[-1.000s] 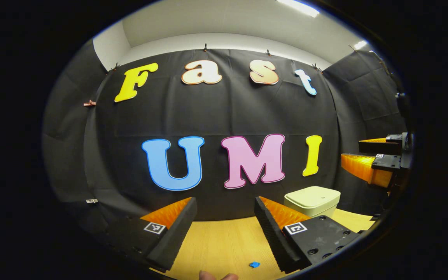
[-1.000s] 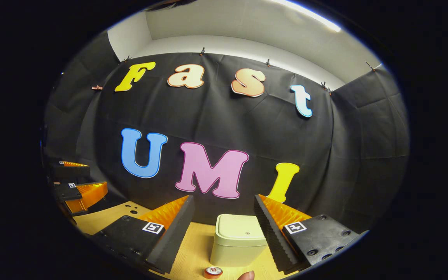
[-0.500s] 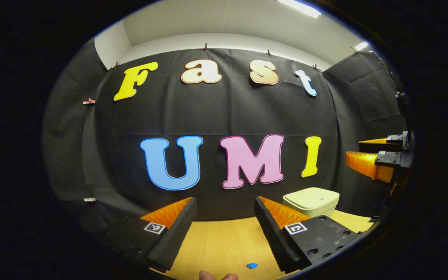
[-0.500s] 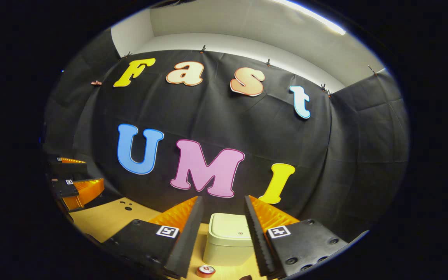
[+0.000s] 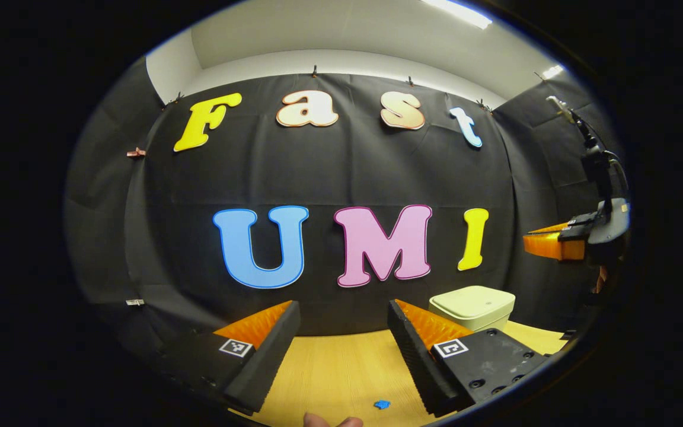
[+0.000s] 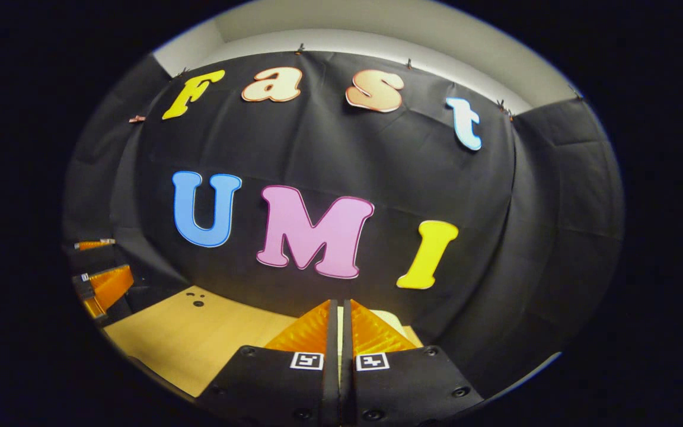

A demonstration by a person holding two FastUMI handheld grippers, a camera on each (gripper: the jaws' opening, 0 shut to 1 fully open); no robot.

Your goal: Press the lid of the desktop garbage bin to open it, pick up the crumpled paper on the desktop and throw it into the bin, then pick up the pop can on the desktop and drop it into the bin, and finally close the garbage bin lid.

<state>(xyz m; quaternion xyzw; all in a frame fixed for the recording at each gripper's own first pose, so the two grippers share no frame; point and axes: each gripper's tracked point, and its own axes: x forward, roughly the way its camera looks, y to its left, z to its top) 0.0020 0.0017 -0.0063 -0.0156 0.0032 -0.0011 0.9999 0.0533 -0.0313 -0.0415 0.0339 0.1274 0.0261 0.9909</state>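
Note:
The pale green bin [image 5: 473,305] stands at the back right of the wooden table [image 5: 341,373], lid down. My left gripper [image 5: 343,308] hovers open over the table, nothing between its fingers. A small blue crumpled scrap [image 5: 382,404] lies just in front of it. My right gripper [image 6: 340,305] is shut, its fingers pressed together with nothing held. A sliver of the bin [image 6: 393,319] shows just behind its tips. In the left gripper view, the right gripper [image 5: 552,244] hangs above and right of the bin.
A person's fingertip [image 5: 325,421] shows at the bottom edge of the left gripper view. The left gripper [image 6: 101,281] sits at the far left of the right gripper view. Small dark holes [image 6: 194,298] mark the table [image 6: 199,338] near the back wall.
My right gripper has shut its fingers and moved in over the bin; the can has dropped out of its view. The left gripper has stayed put.

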